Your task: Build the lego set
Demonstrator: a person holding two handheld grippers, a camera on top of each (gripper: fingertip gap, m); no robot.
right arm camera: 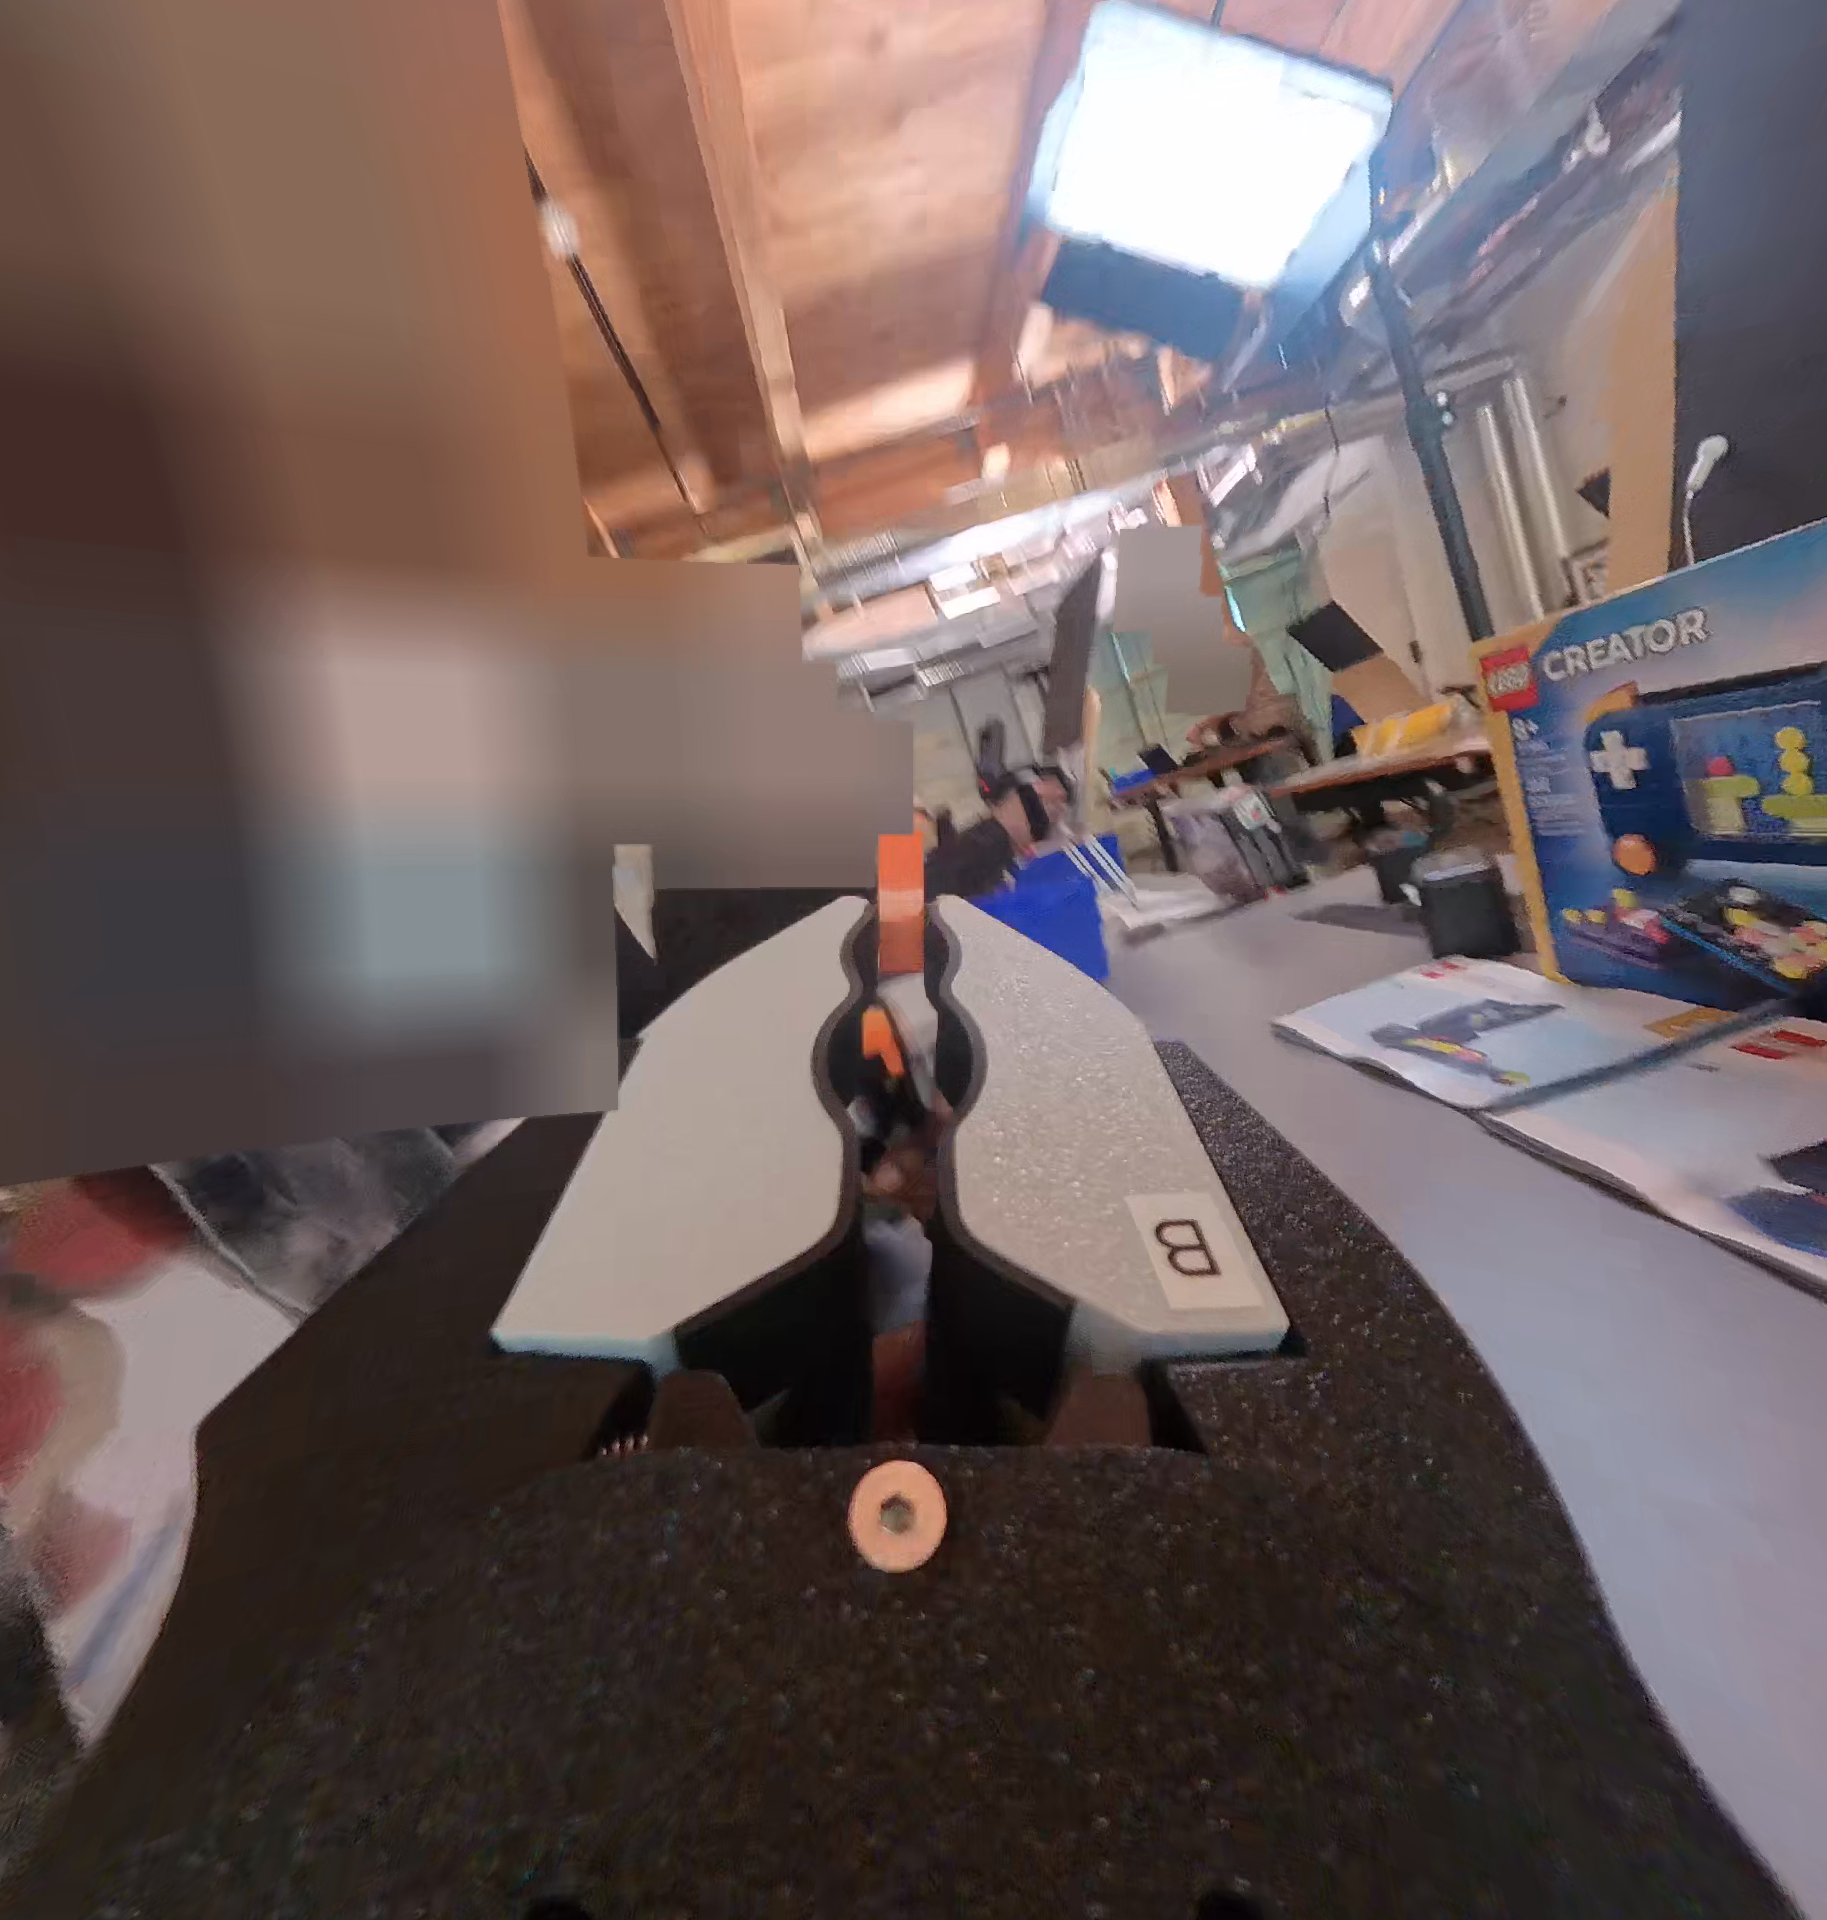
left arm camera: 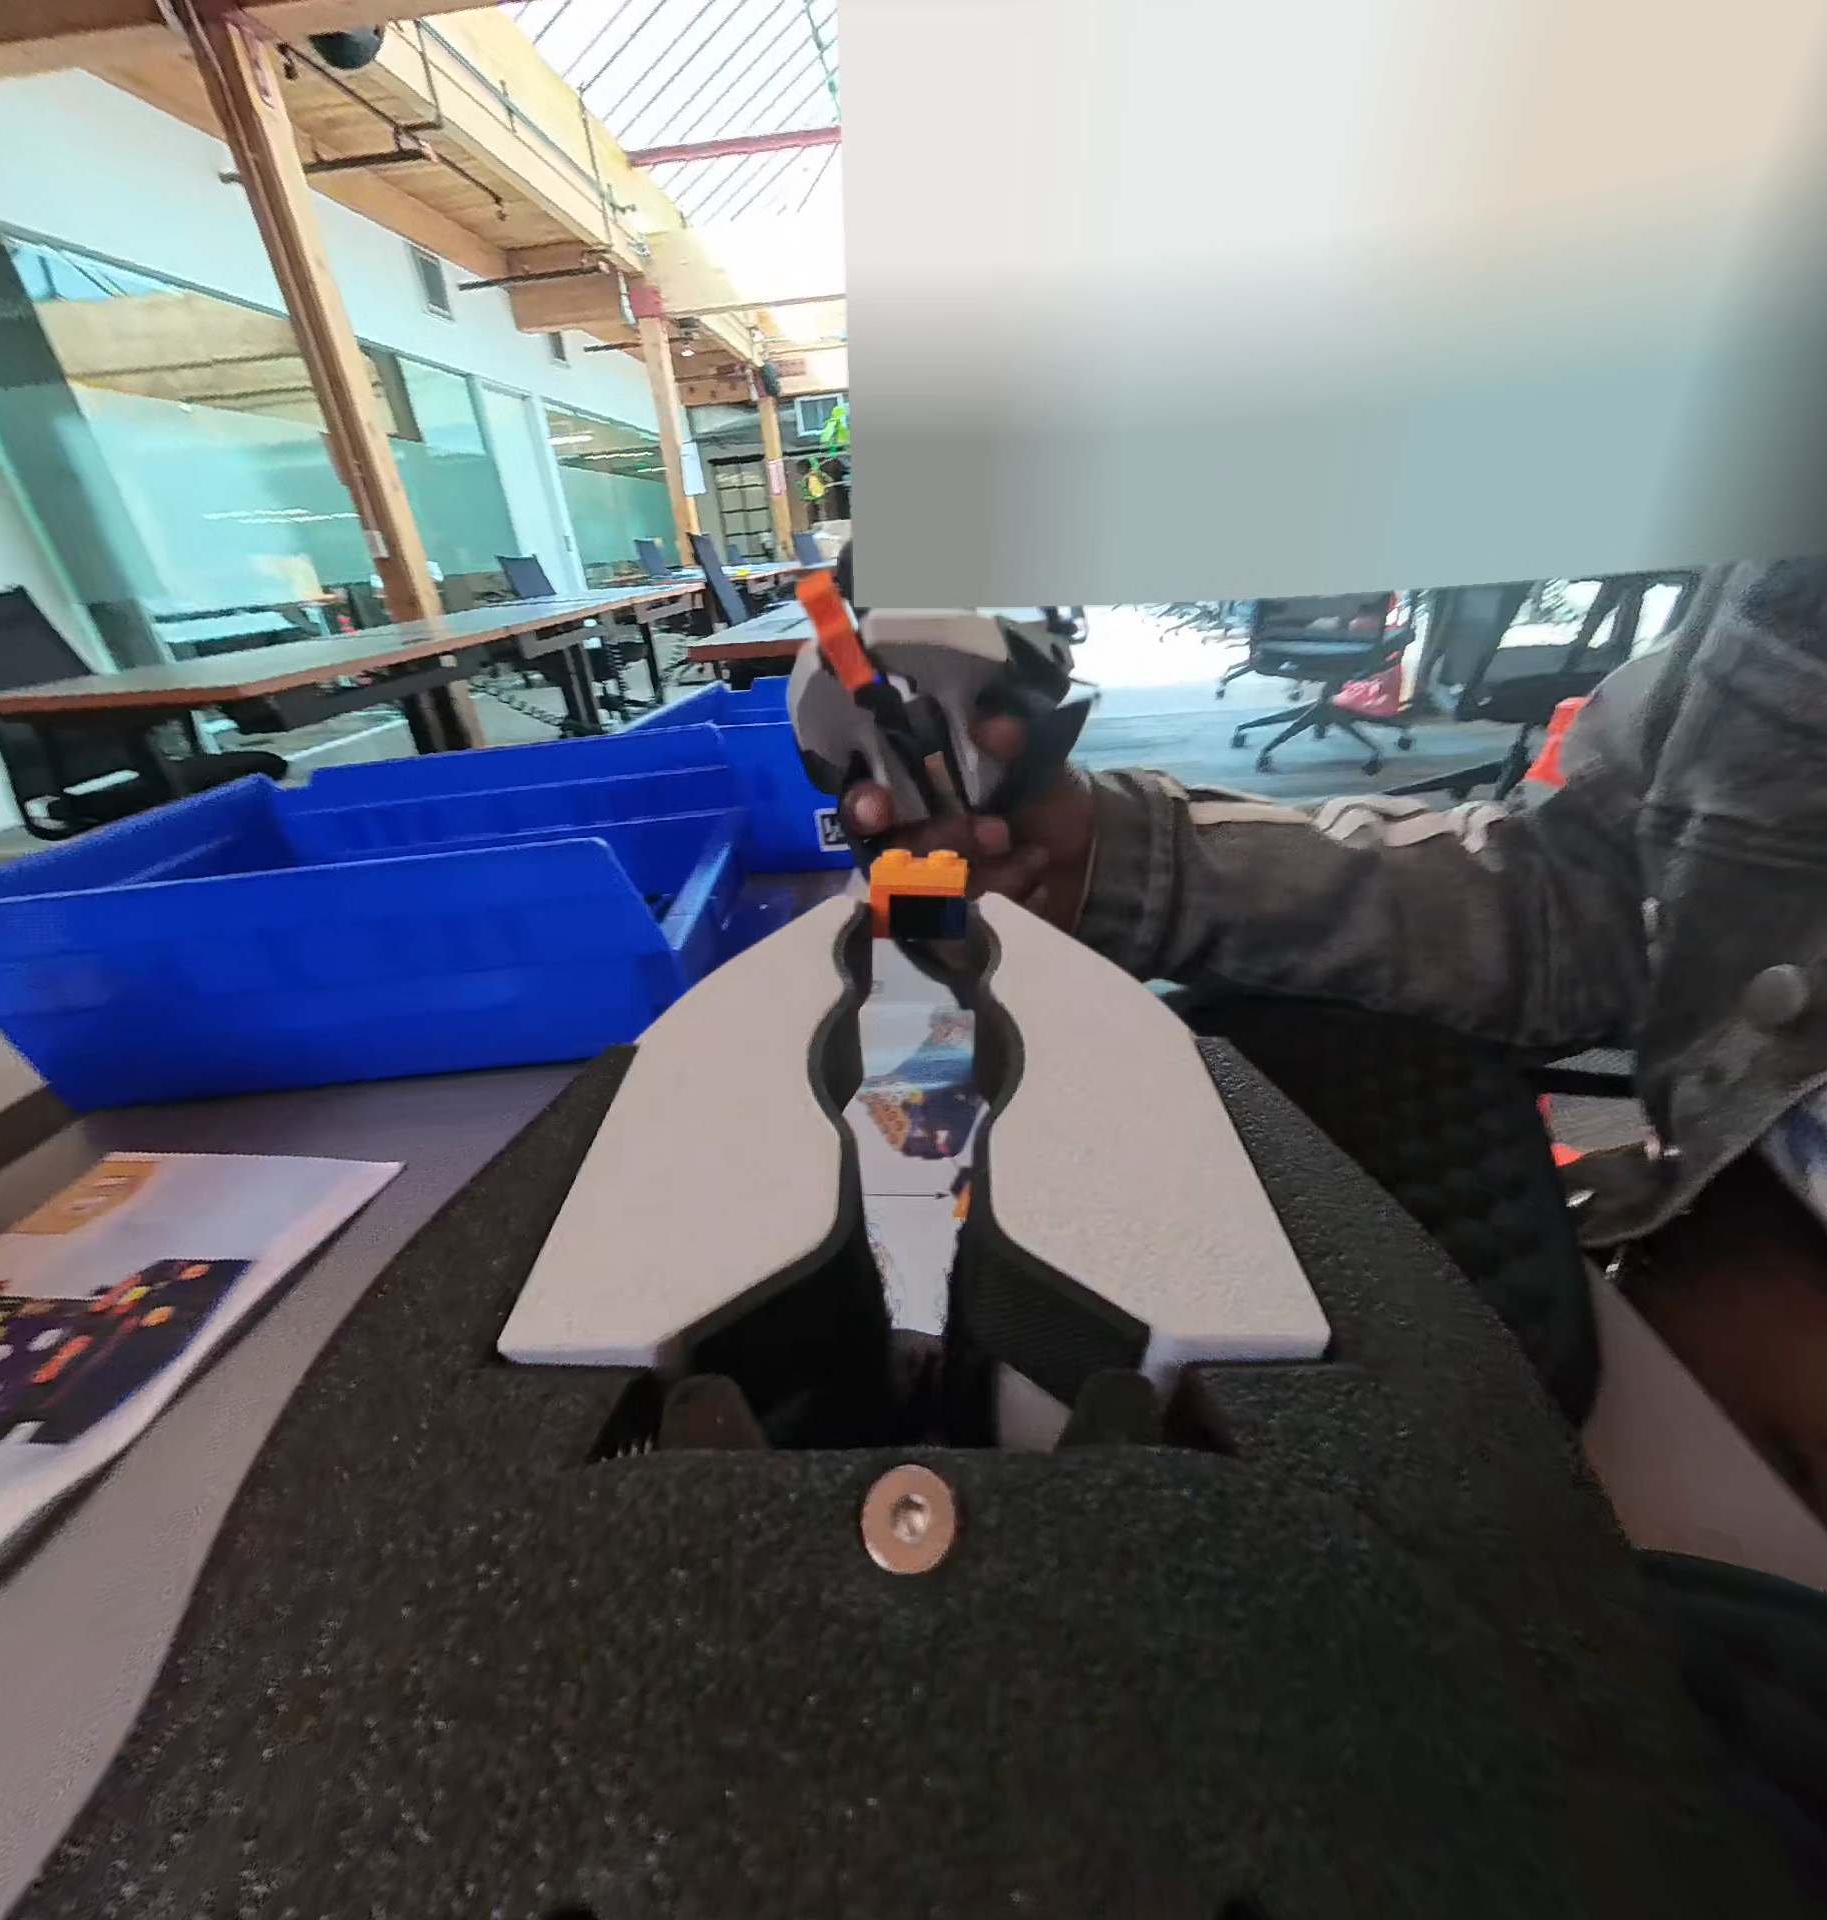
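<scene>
1. Left tongs (left arm camera: 919, 920) are clamped on a little stack of toy bricks (left arm camera: 919, 894), an orange one over a dark blue one, pinched right at the tips and held up above the worktop (left arm camera: 452, 1112).
2. Right tongs (right arm camera: 901, 925) are closed on a thin orange piece (right arm camera: 901, 909) that pokes out past the tips.
3. Both look like hard, light, slick plastic to me. I'd grip the flat sides, not the studs, or they'll twist.
4. Left view shows the blue bins (left arm camera: 317, 914) and the right tongs end-on. Right view alone has the toy box (right arm camera: 1698, 790) and open booklet (right arm camera: 1574, 1070).
</scene>
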